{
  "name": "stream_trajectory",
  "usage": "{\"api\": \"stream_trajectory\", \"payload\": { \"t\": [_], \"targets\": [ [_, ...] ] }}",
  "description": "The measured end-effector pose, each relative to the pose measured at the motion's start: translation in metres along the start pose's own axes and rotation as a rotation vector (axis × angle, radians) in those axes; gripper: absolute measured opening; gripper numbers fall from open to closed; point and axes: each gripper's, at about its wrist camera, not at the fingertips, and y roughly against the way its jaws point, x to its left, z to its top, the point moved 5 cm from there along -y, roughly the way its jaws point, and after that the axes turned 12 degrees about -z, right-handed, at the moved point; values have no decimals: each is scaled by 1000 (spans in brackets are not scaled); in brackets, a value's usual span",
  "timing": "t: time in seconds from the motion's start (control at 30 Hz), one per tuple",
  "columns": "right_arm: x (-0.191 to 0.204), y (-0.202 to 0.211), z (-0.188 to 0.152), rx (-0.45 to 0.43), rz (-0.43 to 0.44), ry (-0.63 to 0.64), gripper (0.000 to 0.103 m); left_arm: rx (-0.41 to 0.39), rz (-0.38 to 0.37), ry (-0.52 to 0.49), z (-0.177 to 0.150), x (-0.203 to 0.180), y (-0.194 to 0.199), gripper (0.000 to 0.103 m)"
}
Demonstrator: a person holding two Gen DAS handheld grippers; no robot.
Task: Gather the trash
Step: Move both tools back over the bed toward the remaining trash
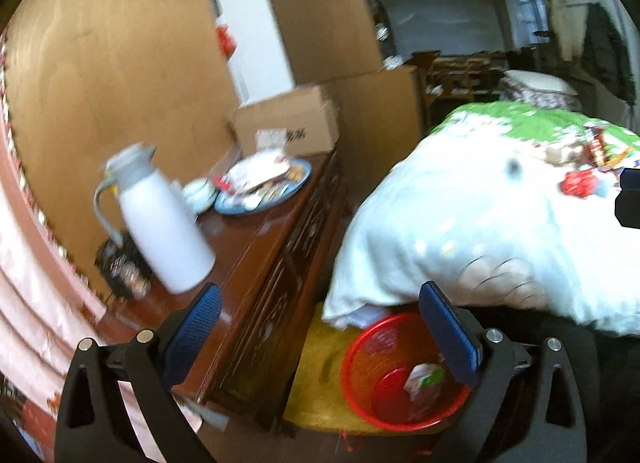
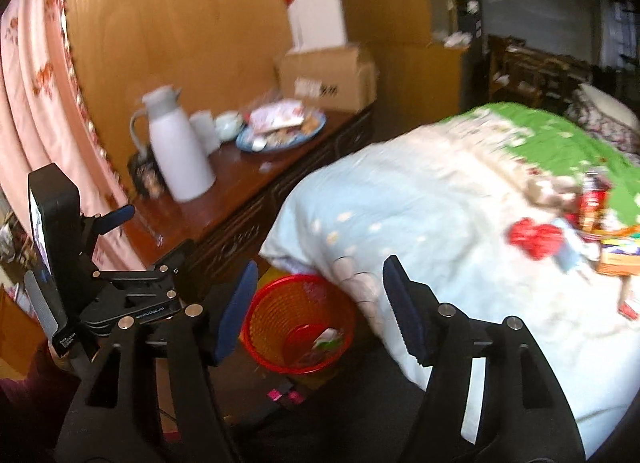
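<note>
Clearly both grippers are empty — left gripper (image 1: 320, 335) and right gripper (image 2: 320, 307) stand with jaws apart above the red bin (image 2: 298, 323), which holds one wrapper (image 2: 328, 339). More trash (image 2: 600, 223) lies well apart on the bed (image 2: 440, 203) — a hasty grab could pinch the quilt instead.
</note>
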Motion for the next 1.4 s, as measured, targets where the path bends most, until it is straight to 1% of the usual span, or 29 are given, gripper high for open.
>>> {"api": "stream_trajectory", "payload": {
  "t": [0.07,0.2,0.33,0.43,0.53,0.57,0.63,0.83,0.9,1.03,1.07,1.17,1.23,1.4],
  "targets": [
    [-18,17,0,-37,-25,-29,67,-28,-29,-28,11,-18,9,97],
    [-57,50,-1,-106,-84,-83,71,-73,-111,-79,36,-61,26,97],
    [-94,76,-5,-157,-141,-135,73,-103,-194,-133,53,-107,36,97],
    [-128,91,-11,-180,-182,-189,75,-107,-257,-180,64,-147,33,97],
    [-161,97,-18,-186,-225,-245,75,-98,-315,-219,73,-187,24,97],
    [-176,97,-22,-181,-247,-269,75,-89,-341,-234,77,-203,16,97],
    [-194,95,-26,-173,-273,-296,75,-72,-378,-256,82,-227,3,97],
    [-256,75,-45,-135,-377,-392,75,-7,-457,-287,87,-276,-44,97],
    [-274,64,-49,-119,-429,-408,75,15,-479,-289,90,-293,-63,97],
    [-298,40,-54,-80,-475,-435,75,49,-513,-272,94,-308,-89,97],
    [-308,32,-57,-64,-491,-445,75,69,-525,-266,95,-313,-101,97],
    [-328,13,-62,-35,-519,-475,75,106,-531,-250,95,-317,-125,97],
    [-339,2,-67,-18,-538,-500,75,142,-532,-226,95,-313,-145,97],
    [-361,-22,-77,20,-593,-535,75,214,-543,-149,95,-294,-181,97]
  ]
}}
